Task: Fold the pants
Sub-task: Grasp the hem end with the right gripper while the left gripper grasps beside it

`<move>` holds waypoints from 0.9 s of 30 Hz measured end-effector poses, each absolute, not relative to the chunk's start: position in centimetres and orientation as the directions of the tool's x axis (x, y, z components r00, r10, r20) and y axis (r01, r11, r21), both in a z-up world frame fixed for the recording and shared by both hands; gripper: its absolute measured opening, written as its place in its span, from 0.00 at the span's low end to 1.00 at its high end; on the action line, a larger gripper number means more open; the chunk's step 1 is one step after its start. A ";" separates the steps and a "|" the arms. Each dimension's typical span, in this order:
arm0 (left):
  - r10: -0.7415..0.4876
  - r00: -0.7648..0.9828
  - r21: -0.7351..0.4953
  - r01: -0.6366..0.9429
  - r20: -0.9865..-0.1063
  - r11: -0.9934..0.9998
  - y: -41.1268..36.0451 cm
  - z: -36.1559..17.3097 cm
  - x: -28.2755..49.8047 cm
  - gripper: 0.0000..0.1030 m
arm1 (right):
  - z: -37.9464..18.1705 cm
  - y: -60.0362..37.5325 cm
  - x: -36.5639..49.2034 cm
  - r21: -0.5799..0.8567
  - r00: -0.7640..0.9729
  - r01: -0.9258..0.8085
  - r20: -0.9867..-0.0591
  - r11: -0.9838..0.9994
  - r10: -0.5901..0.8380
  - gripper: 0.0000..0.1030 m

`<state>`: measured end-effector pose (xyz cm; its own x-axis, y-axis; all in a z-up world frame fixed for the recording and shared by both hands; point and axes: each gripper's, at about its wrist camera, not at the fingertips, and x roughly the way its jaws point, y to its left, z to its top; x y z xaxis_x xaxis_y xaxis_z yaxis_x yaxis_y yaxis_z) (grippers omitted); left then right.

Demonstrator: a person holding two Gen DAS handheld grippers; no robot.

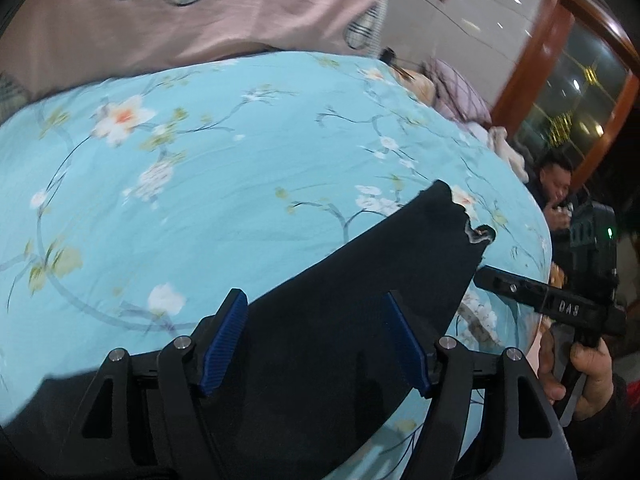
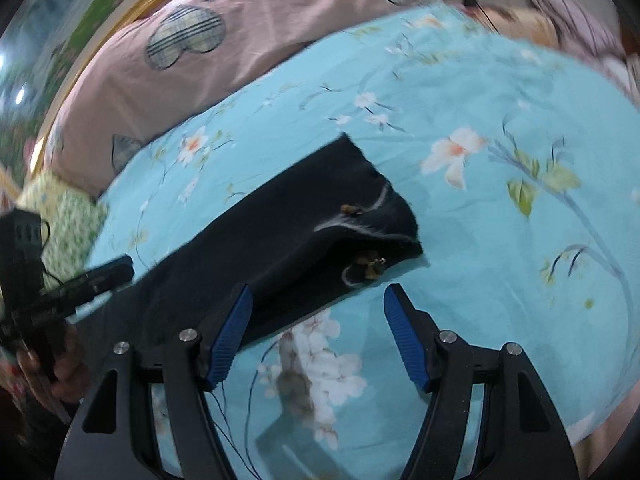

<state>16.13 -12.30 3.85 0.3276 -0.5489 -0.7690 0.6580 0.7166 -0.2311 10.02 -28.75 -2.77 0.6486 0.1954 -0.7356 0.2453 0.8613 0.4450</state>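
Observation:
Dark pants (image 1: 360, 280) lie flat on a light blue floral bedsheet (image 1: 200, 200). In the left wrist view my left gripper (image 1: 313, 295) hovers over the pants' lower part, open, its blue pads (image 1: 224, 344) clear of the cloth. My right gripper (image 1: 492, 278) pokes in from the right, held by a hand (image 1: 580, 376). In the right wrist view the pants (image 2: 260, 240) run diagonally, their end with white trim and gold buttons (image 2: 372, 268) at the right. My right gripper (image 2: 318, 289) stands open just below that end, over the sheet. My left gripper (image 2: 100, 276) shows at the left edge.
A pink quilt with plaid patches (image 1: 200, 12) is bunched at the far side of the bed. Pillows and clothes (image 1: 460, 84) pile up at the far right corner. A person (image 1: 556, 188) sits beside the bed, before a wood-framed glass door (image 1: 560, 80). Green floral cloth (image 2: 68, 216) lies left.

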 end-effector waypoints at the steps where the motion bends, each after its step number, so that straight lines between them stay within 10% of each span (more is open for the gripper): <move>1: -0.548 0.318 -0.219 0.677 -0.774 0.703 -13.1 3.9 16.3 0.70 | -3.0 -29.1 10.2 0.474 0.651 0.262 -0.730 0.841 0.209 0.67; 8: -0.568 0.231 -0.228 0.749 -0.790 0.622 -17.7 3.8 18.3 0.70 | -4.0 -30.1 10.9 0.576 0.702 0.307 -0.674 0.757 0.228 0.65; 13: -0.581 0.123 -0.274 0.791 -0.804 0.548 -20.7 2.5 19.5 0.70 | -4.8 -30.6 11.2 0.583 0.715 0.305 -0.662 0.753 0.223 0.22; 16: -0.572 0.078 -0.291 0.800 -0.817 0.525 -22.5 1.5 20.4 0.70 | -5.4 -31.2 10.8 0.605 0.739 0.282 -0.632 0.745 0.234 0.14; 22: -0.563 -0.001 -0.325 0.817 -0.826 0.476 -25.6 0.0 21.5 0.68 | -5.8 -31.9 9.8 0.635 0.768 0.236 -0.586 0.736 0.259 0.12; 27: -0.554 -0.093 -0.383 0.815 -0.827 0.435 -27.8 -1.4 22.4 0.44 | -6.1 -32.0 9.5 0.645 0.775 0.210 -0.568 0.735 0.276 0.12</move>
<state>22.40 -27.80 -1.36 -0.0930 -0.5542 -0.8271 0.8146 0.4354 -0.3833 9.46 -31.96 -6.06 0.7754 0.2765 -0.5677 0.2102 0.7348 0.6449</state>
